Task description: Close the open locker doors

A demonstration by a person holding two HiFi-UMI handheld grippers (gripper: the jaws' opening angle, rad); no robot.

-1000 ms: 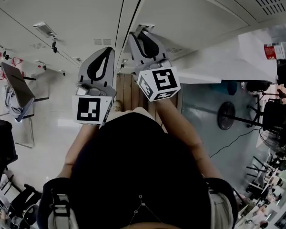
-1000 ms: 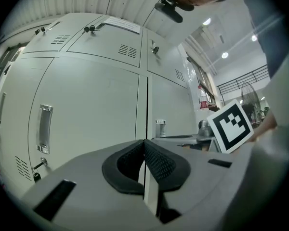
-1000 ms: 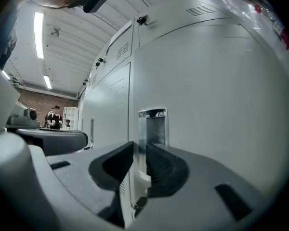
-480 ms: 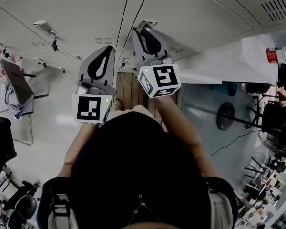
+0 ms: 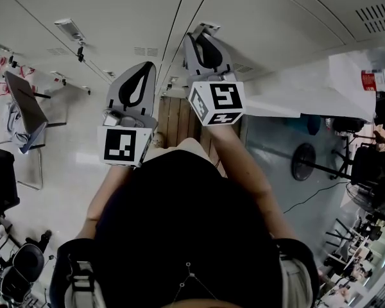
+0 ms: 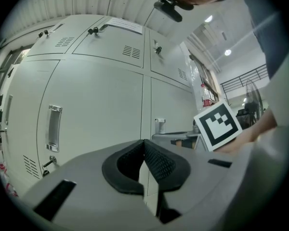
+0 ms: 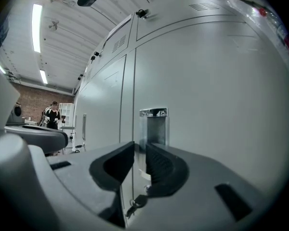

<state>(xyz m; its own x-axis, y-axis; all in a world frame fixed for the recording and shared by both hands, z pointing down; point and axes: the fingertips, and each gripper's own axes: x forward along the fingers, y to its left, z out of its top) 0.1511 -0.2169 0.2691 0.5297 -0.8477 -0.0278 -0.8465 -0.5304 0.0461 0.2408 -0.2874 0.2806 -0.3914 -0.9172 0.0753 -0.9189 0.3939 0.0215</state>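
Narrowing but not closed, the right gripper (image 7: 140, 146) has just been drawing its jaws in. A slim gap remains between them. The recessed handle (image 7: 153, 121) of a grey locker door (image 7: 216, 100) stands in line with that gap, just beyond the tips, and no pad shows pressing on it. The left gripper (image 6: 144, 142) has its jaws together on nothing, beside the right one.

The door is probably thin painted sheet metal: stiff, light on its hinges and smooth enough for pads to slide. The handle's lip, or a flat push near the free edge beside it, looks like the best hold. A key (image 7: 135, 203) hangs in the lock just under the jaws and could be knocked.

Whether this door stands ajar or flush cannot be told, because the seam (image 7: 133, 81) beside it reads almost closed. The hinges are out of view, and the person's head covers much of the head view.
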